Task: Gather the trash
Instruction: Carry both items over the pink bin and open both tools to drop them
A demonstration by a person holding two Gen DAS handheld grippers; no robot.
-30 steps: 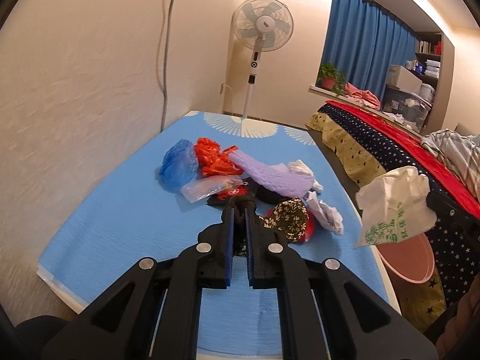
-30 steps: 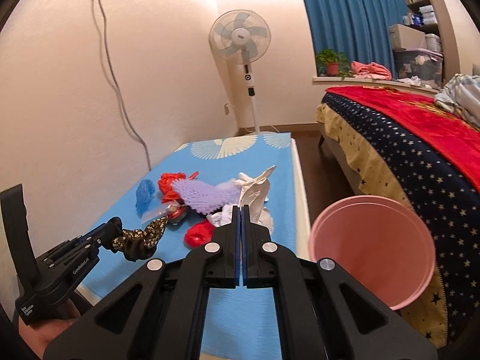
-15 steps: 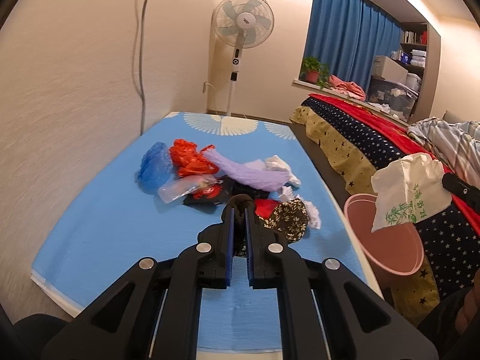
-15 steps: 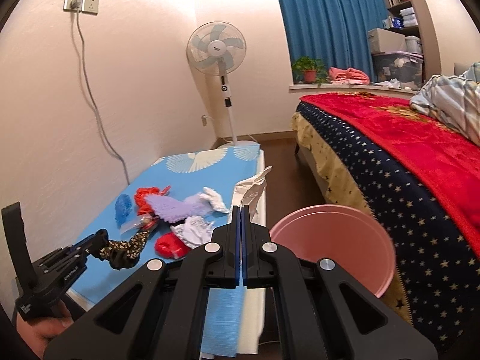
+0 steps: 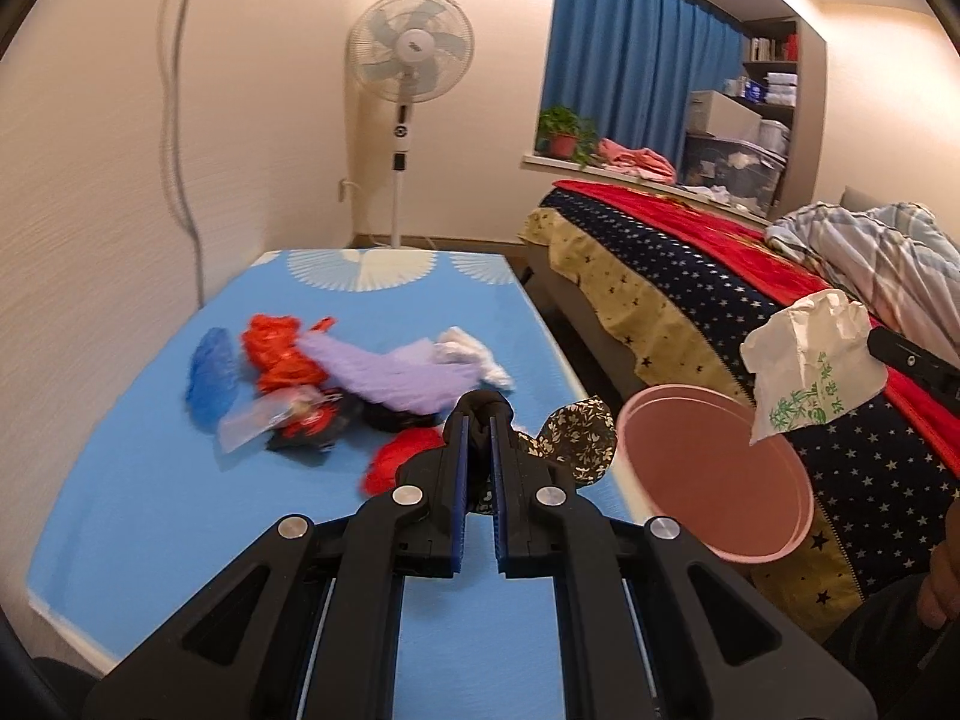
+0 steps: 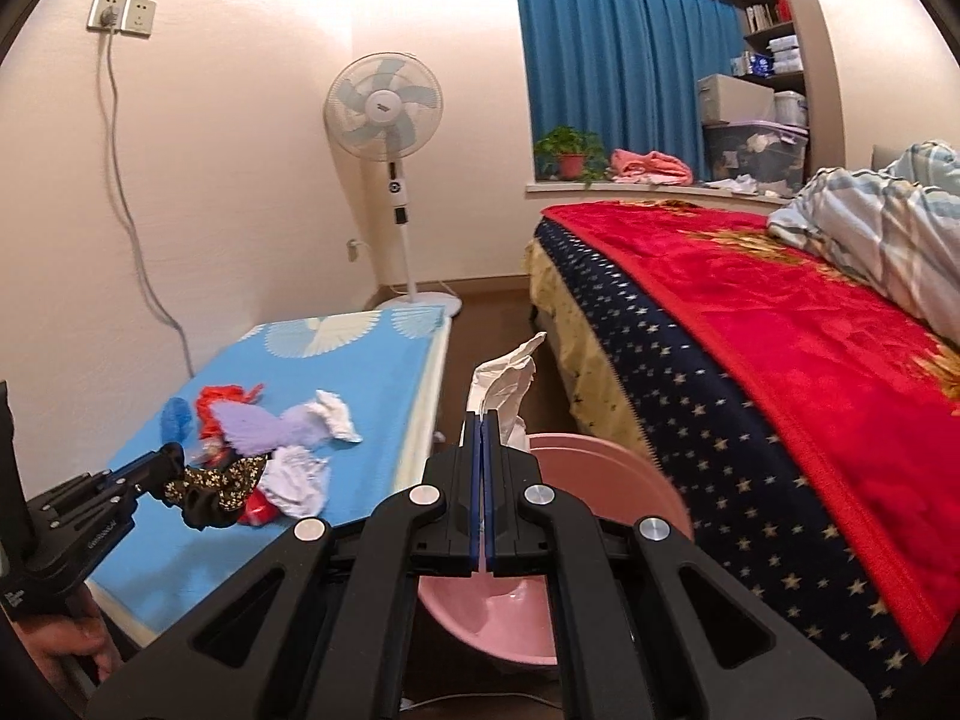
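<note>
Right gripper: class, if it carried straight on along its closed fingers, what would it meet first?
Probably nothing soon: the right gripper, shut on the white paper bag, points over the pink bin into the floor gap beside the bed. Depth is unclear.

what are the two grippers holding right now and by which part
The left gripper pinches the black floral scrunchie by its dark end; the right gripper clamps the white printed wrapper by one edge, above the pink bin.

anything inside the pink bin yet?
The pink bin looks bare inside in the left wrist view. The right gripper holds a white wrapper above it. In the right wrist view, the gripper body covers much of the bottom.
</note>
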